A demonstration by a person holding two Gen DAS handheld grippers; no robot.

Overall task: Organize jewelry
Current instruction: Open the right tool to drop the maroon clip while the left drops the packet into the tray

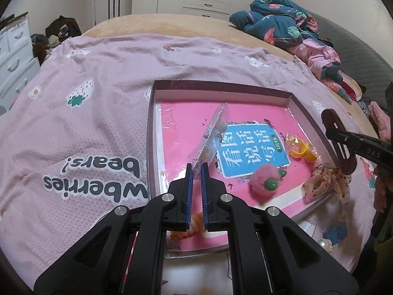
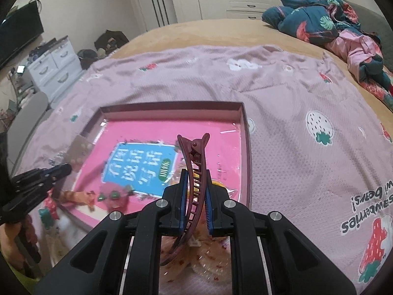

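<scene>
Carrying 2 items over the shallow box on the bed: left gripper jaws are pinching a clear packet, right gripper jaws are clamping a maroon hair clip. Risk: thin packet slipping, or clip twisting out and landing outside the box.

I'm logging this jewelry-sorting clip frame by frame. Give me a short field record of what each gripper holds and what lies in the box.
surface: pink strawberry-print blanket on a bed
container: shallow open box with a pink printed liner
left gripper: shut on clear plastic packet, above the box
right gripper: shut on maroon hair clip, above the box
in box: pink pom-pom with a green bead, yellow rings
at the box's near right edge: glittery organza piece
</scene>
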